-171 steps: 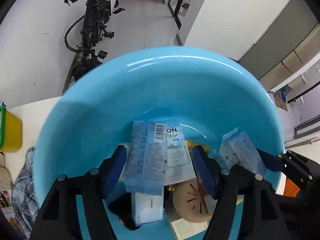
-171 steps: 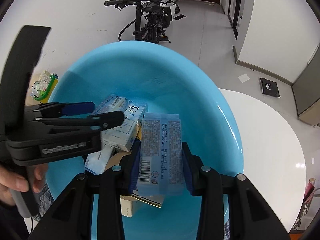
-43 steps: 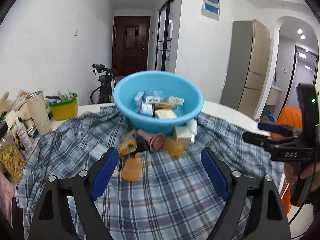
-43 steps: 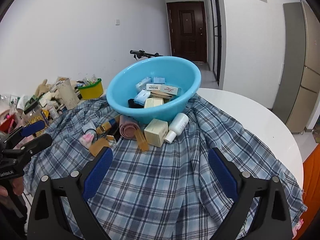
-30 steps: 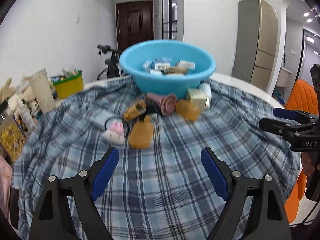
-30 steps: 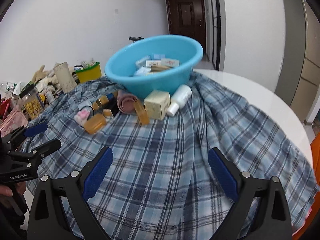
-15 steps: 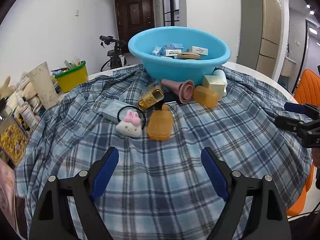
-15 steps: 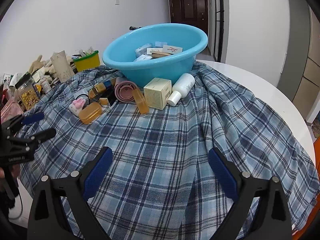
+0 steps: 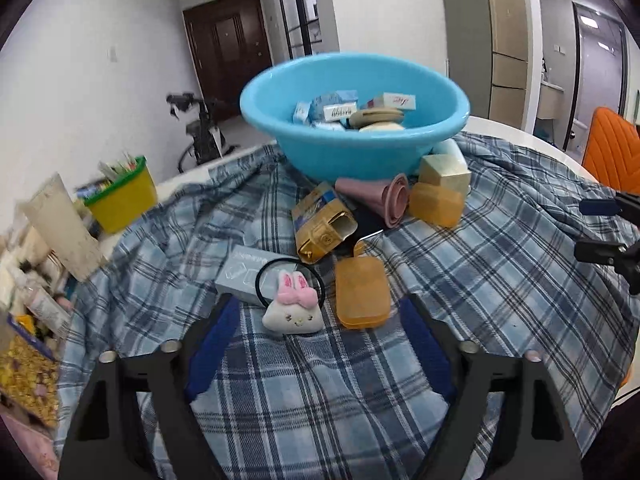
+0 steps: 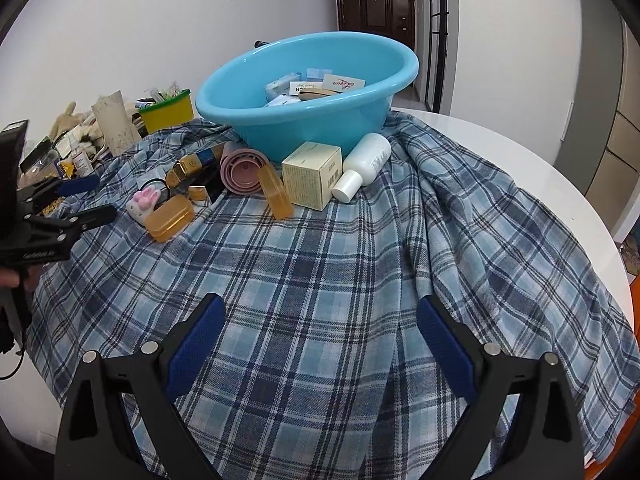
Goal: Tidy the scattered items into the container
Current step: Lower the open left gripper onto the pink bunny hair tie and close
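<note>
A blue plaid cloth [image 10: 360, 280] covers the table, and the blue basin [image 10: 304, 92], already holding small boxes, sits on it at twelve o'clock in both views. The left gripper [image 9: 316, 336] has just been narrowing yet stays spread, nothing pinched; the right gripper [image 10: 320, 336] is spread wide over bare cloth. The orange case [image 9: 362, 294] and bunny hair tie [image 9: 292, 304] lie just beyond the left fingertips at twelve o'clock.
</note>
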Tool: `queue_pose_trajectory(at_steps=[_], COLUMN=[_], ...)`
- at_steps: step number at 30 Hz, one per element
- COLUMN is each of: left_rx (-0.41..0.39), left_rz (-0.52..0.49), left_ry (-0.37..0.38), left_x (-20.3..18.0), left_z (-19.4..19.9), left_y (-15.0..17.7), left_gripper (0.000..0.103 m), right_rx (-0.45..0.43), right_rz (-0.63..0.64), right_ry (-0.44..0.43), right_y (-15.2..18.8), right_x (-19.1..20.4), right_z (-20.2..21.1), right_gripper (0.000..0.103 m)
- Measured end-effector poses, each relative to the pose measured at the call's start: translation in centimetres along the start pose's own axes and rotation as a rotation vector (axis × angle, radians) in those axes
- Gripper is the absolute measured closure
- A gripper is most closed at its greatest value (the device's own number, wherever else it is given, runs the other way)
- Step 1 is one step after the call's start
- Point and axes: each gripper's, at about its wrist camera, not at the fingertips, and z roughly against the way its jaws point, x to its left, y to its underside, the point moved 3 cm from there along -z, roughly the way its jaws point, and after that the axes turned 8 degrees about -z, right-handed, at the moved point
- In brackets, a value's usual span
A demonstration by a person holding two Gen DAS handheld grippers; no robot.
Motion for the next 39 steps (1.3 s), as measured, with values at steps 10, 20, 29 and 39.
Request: queue_pose_trajectory(at_steps=[10, 20, 29, 39], left_rx=[0.091, 0.118, 0.095, 0.115], left_rz=[0.032, 0.038, 0.014, 0.034], left_ry=[0.041, 0.037, 0.048, 0.189], left_x=[1.8, 2.0, 0.9, -2.6], left_z=[-4.0, -5.5, -2.6, 1.9], left_y=[0.4, 0.4, 0.0, 1.1], left_gripper=[0.052, 0.073, 0.081, 0.081], right_rx=[0.035, 0.054, 0.037, 0.01], right_rz=[-0.014, -0.027, -0.028, -0.02], right_ry=[0.005, 0.002, -0.003, -0.026], right_y=[0.0, 0.0, 0.1, 0.5], right_x=[-0.1, -0.3, -0.4, 0.2], right_z=[-1.5, -2.2, -1.2, 0.3], right_gripper=[0.007, 0.007, 0.007, 0.007])
